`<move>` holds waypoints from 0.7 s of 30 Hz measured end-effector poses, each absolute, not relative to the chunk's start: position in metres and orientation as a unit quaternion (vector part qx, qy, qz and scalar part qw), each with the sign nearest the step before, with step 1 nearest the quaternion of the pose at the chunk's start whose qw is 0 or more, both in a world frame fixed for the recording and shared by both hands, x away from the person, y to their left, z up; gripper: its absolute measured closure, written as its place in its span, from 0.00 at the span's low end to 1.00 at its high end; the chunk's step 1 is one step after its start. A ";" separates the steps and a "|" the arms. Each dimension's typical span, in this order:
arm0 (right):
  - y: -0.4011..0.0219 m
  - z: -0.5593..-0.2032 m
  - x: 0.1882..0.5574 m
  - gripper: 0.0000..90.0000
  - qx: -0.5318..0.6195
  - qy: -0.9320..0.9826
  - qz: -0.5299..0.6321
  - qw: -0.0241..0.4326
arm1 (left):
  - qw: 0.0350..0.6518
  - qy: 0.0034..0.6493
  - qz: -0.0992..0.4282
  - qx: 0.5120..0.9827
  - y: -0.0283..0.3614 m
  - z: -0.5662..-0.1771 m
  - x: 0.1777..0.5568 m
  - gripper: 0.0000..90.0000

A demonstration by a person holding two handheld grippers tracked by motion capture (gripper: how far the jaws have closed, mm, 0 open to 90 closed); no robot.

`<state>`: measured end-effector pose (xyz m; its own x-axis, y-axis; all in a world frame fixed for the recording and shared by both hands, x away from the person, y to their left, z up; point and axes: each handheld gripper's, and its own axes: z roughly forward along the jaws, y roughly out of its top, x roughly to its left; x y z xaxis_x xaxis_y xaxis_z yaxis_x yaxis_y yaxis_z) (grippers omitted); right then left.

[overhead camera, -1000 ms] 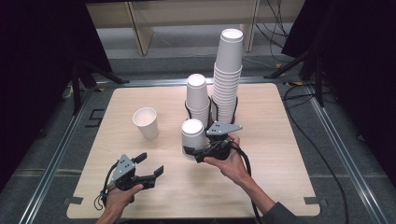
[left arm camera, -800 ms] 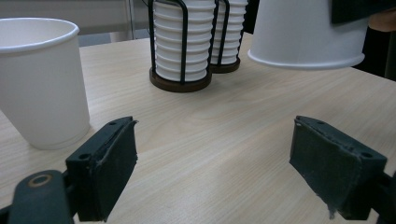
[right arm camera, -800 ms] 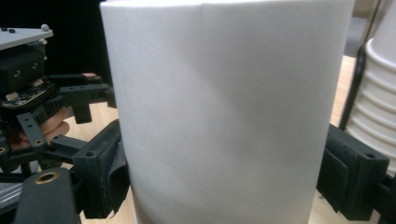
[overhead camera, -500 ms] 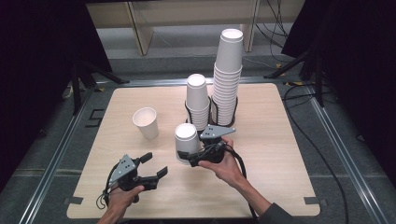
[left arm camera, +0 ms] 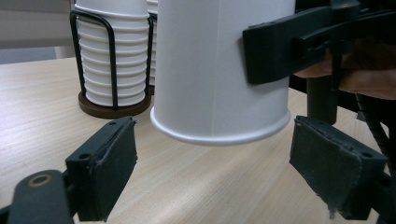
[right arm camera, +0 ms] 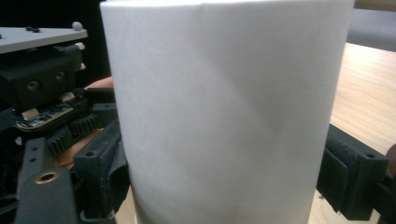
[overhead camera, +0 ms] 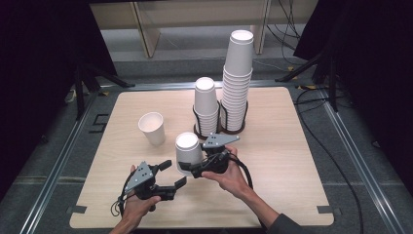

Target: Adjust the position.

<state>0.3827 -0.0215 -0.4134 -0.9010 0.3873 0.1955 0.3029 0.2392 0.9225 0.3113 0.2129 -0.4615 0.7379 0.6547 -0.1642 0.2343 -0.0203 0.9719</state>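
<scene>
A white paper cup (overhead camera: 187, 150) hangs upside down above the front middle of the table, rim downward. My right gripper (overhead camera: 189, 166) is shut on its lower wall from the right. In the right gripper view the cup (right arm camera: 224, 116) sits between both black pads. My left gripper (overhead camera: 174, 172) lies just to the front left of the cup, open with nothing between its pads. In the left gripper view the cup (left arm camera: 219, 70) hangs just beyond and above the open left gripper (left arm camera: 215, 154), with one finger of the right gripper (left arm camera: 280, 46) pressed on its side.
One upright white cup (overhead camera: 152, 127) stands on the wooden table (overhead camera: 292, 161) at left of centre. Behind the held cup stand a short stack of cups (overhead camera: 205, 105) and a tall stack (overhead camera: 238, 78), each in a black wire holder.
My right gripper has carried the cup leftward and toward the front edge, closer to the left gripper. The left gripper has shifted a little toward the cup.
</scene>
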 end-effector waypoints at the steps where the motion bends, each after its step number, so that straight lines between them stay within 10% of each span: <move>1: -0.021 -0.414 0.382 0.18 0.220 0.786 0.576 0.035 | 0.618 0.328 0.169 0.695 0.212 -0.461 0.311 0.16; 21: 0.001 -0.416 0.369 0.18 0.199 0.778 0.596 0.009 | 0.619 0.323 0.177 0.694 0.204 -0.462 0.314 0.00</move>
<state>0.3688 0.0013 -0.4159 -0.9205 0.3209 0.2230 0.2989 0.2107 0.9307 0.3138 0.2039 -0.4617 0.7283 0.6677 -0.1541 0.2294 -0.0256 0.9730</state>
